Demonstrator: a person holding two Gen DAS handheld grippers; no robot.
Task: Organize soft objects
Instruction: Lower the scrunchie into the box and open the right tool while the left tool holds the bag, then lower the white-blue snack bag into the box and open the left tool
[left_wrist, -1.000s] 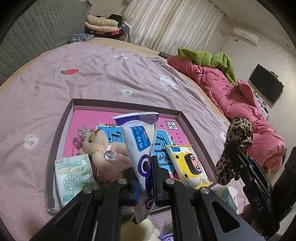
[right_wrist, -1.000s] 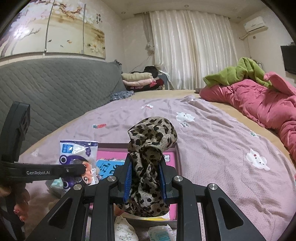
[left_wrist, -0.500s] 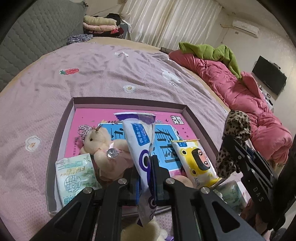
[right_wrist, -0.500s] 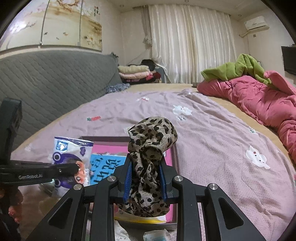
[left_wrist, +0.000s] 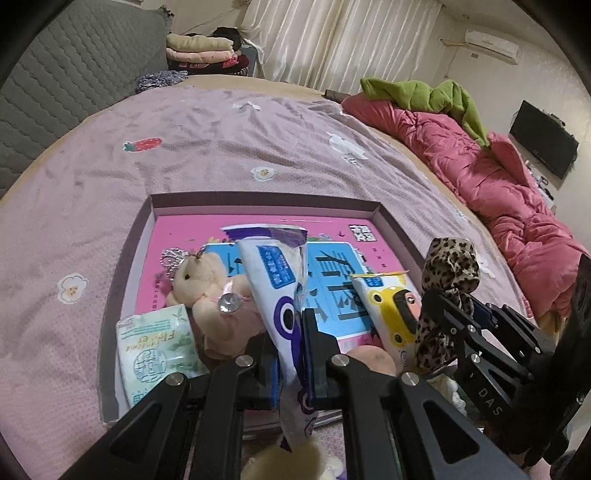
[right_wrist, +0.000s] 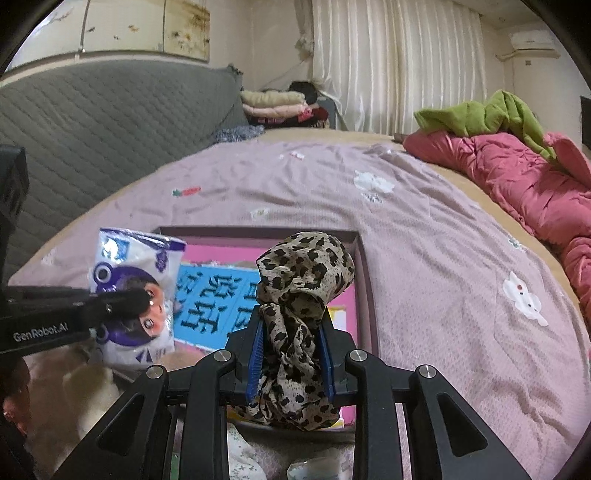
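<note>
Left tongs (left_wrist: 290, 350) clamped on a white-and-purple tissue pack (left_wrist: 275, 273), held upright between the blue pads, its top edge sticking up well past the tips and its bottom hanging below them. Right tongs (right_wrist: 291, 354) clamped on a leopard-print scarf (right_wrist: 304, 280), bunched into a knot above the tips with the rest drooping below the pads. Both sets hover over the near edge of a shallow purple-rimmed tray (left_wrist: 258, 201) lying on the bed (left_wrist: 221, 147), with the right tongs (left_wrist: 448, 321) just right of the left set. In the tray ahead of the left tongs: beige teddy bear (left_wrist: 210, 291) just left of the tips, green-and-white wipes pack (left_wrist: 155, 350) further left at the near-left corner, yellow cartoon wipes pack (left_wrist: 391, 310) just right of the tips, between the two sets of tongs. All three lie on a pink-and-blue printed sheet (left_wrist: 332, 273) covering the tray floor. Far right of both tongs: pink quilt (left_wrist: 498, 192) with a green blanket (left_wrist: 424, 96) on top.
</note>
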